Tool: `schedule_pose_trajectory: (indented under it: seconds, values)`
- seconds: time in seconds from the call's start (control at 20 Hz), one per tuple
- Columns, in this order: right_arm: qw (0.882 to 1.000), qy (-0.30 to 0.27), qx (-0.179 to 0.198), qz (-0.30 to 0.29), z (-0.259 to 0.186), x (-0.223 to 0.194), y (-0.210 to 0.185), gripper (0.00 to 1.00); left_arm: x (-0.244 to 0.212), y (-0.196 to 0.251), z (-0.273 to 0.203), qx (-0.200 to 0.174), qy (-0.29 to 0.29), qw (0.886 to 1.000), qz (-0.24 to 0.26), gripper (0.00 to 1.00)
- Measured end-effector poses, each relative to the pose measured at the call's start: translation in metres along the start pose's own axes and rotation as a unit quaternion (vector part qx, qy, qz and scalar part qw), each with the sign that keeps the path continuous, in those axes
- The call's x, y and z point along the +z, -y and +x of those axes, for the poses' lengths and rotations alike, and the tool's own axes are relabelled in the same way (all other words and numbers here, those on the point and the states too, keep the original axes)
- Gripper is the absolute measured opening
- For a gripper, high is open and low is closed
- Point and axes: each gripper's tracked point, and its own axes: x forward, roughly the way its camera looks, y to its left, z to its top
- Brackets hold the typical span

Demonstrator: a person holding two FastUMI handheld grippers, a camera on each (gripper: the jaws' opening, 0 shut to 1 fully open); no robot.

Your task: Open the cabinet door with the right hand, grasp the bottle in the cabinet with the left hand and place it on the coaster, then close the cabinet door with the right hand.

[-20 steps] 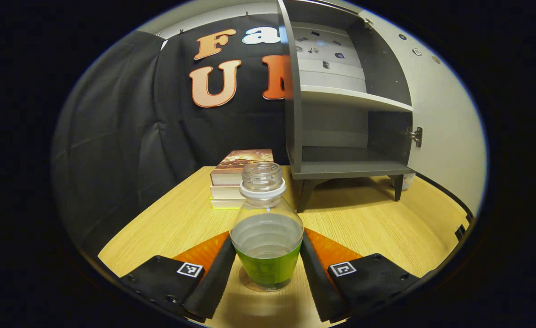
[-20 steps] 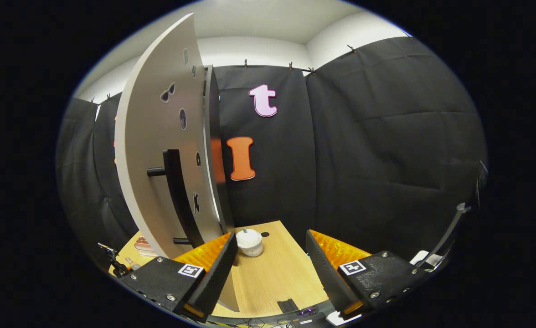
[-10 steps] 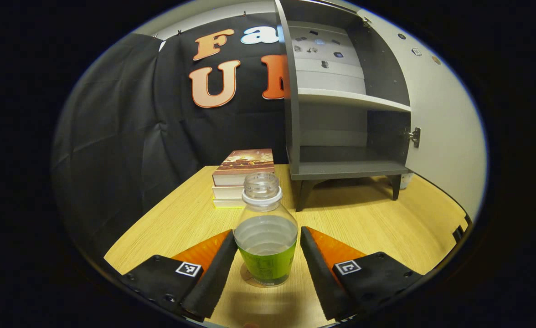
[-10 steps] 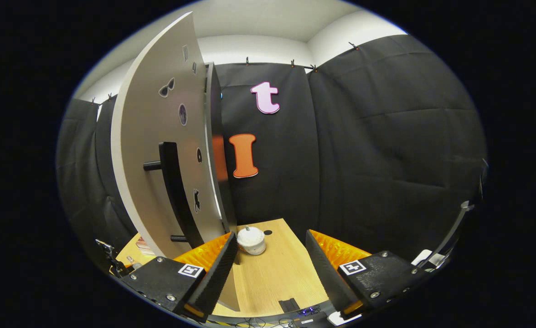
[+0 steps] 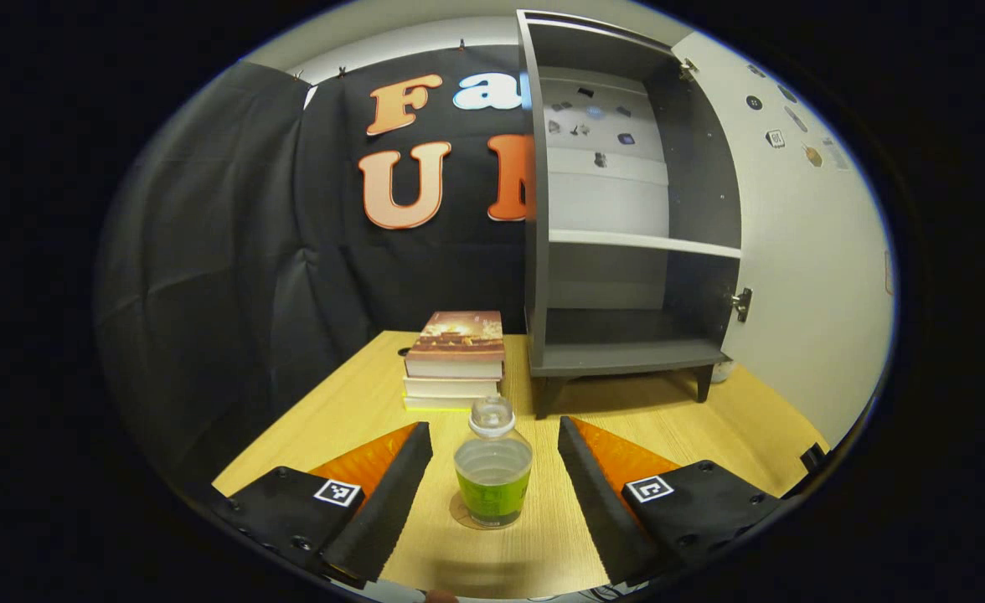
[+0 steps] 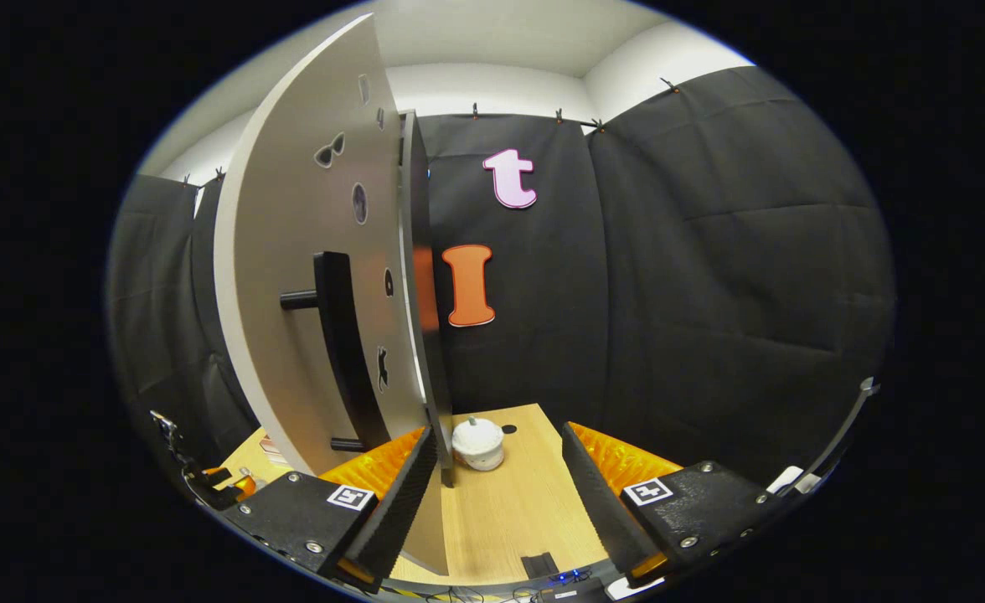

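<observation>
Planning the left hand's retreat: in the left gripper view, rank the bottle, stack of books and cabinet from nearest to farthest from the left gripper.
1. bottle: between the open fingers of the left gripper, on the coaster.
2. stack of books: behind the bottle, slightly left.
3. cabinet: farther back, to the right, door open.

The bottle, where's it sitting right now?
In the left gripper view the bottle stands upright on the coaster on the table, between the open left gripper's fingers, in front of the stacked books.
</observation>
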Motion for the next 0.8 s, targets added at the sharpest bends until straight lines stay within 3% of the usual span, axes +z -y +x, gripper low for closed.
schedule_pose_trajectory:
  seconds: [0.1, 0.15, 0.3, 0.4, 0.5, 0.8]
  values:
    - [1.000, -0.001, 0.002, -0.002, 0.001, 0.000, -0.008, 0.92, 0.029, -0.005, -0.013, 0.006, 0.013, 1.000, 0.004, 0.99]
    - [1.000, -0.001, 0.002, -0.003, 0.003, -0.001, -0.008, 0.87, 0.043, -0.009, -0.019, 0.009, 0.019, 1.000, 0.004, 0.99]
    - [1.000, 0.000, -0.003, 0.001, 0.002, -0.002, -0.007, 0.98, 0.090, -0.027, -0.038, 0.025, 0.035, 0.999, 0.013, 0.99]
    - [1.000, 0.003, -0.006, 0.002, 0.003, -0.001, -0.011, 0.98, 0.126, -0.037, -0.052, 0.033, 0.056, 0.998, 0.022, 0.99]
    - [1.000, 0.005, -0.010, 0.000, 0.004, -0.001, -0.014, 0.89, 0.158, -0.049, -0.065, 0.038, 0.073, 0.996, 0.029, 0.99]
    - [1.000, 0.005, -0.014, -0.007, 0.001, -0.003, -0.034, 0.89, 0.223, -0.078, -0.091, 0.039, 0.094, 0.995, 0.005, 0.99]
